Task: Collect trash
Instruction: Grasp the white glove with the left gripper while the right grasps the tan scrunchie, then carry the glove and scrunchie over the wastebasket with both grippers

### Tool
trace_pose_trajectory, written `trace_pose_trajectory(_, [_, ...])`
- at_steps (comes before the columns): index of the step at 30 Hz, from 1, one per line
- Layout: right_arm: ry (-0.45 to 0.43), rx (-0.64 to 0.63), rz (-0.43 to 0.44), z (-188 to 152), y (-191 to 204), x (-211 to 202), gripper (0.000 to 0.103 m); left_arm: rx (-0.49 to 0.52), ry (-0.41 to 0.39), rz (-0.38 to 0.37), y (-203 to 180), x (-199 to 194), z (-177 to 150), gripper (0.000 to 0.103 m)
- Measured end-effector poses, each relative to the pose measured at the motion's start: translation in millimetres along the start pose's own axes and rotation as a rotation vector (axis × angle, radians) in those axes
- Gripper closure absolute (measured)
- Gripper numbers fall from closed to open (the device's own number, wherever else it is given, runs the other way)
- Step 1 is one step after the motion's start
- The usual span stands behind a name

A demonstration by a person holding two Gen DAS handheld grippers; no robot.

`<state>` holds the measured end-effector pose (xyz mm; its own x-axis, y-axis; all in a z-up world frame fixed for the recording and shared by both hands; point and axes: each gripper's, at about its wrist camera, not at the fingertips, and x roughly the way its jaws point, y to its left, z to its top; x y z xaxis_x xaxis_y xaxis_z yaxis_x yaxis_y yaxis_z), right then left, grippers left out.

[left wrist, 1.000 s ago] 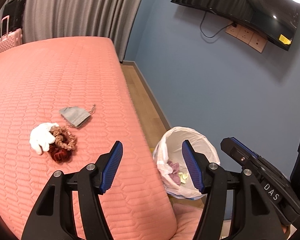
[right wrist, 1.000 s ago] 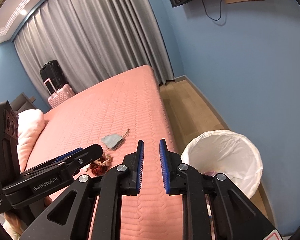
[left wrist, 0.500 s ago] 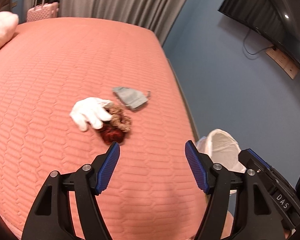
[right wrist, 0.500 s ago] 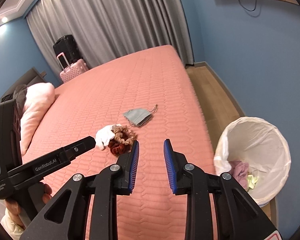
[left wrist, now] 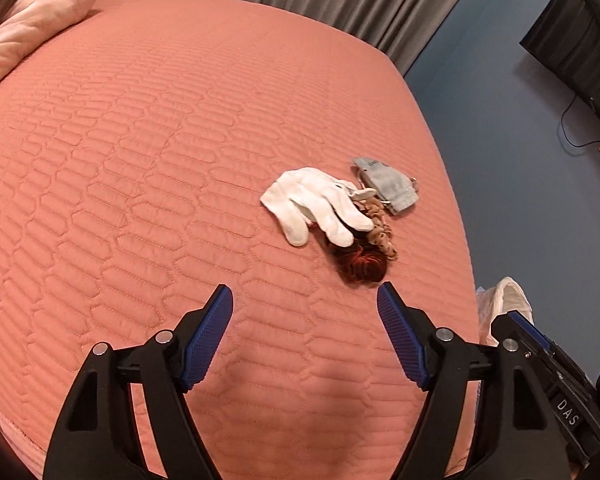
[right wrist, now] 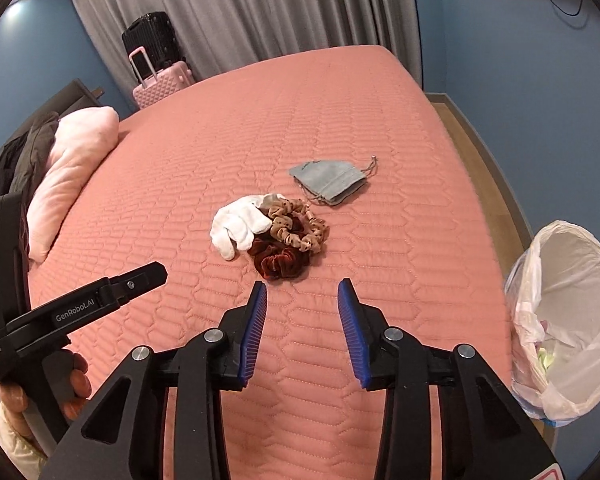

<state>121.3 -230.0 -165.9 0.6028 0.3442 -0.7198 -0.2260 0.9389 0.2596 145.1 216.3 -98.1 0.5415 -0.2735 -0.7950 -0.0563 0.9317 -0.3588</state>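
Left tongs (left wrist: 305,295): your jaws have just been spreading, nothing between them.
Right tongs (right wrist: 302,293): narrower gap, also just widening, empty.
White glove (left wrist: 314,203): ahead of both tongs, touching the scrunchies (right wrist: 288,242).
Grey pouch (right wrist: 330,178): just beyond those.
Bin (right wrist: 564,320): right of your right tongs.

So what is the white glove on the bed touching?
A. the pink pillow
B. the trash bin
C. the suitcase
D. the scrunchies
D: the white glove lies partly over the scrunchies in the middle of the bed, far from everything else listed.
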Motion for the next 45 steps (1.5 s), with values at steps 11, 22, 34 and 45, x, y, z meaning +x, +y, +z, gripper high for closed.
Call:
trace_pose_trajectory(11, [0.093, -0.055, -0.014, 28.8, 18.0, 87.1, 0.065, -0.038, 0.045, 0.008, 20.8, 51.9, 49.2, 0.029])
trace_pose_trajectory(22, [0.152, -0.052, -0.021, 48.8, 13.6, 152.5, 0.065, -0.076, 0.125, -0.018, 18.6, 121.2, 78.8, 0.028])
trace_pose_trajectory(34, [0.167, 0.005, 0.000, 42.2, 1.8, 170.1, 0.069, -0.005, 0.107, -0.031, 7.3, 137.0, 70.1, 0.074])
trace_pose_trajectory(45, [0.114, 0.068, 0.033, 29.8, -6.0, 117.5, 0.090, 0.007, 0.047, -0.044, 2.6, 77.6, 47.7, 0.091])
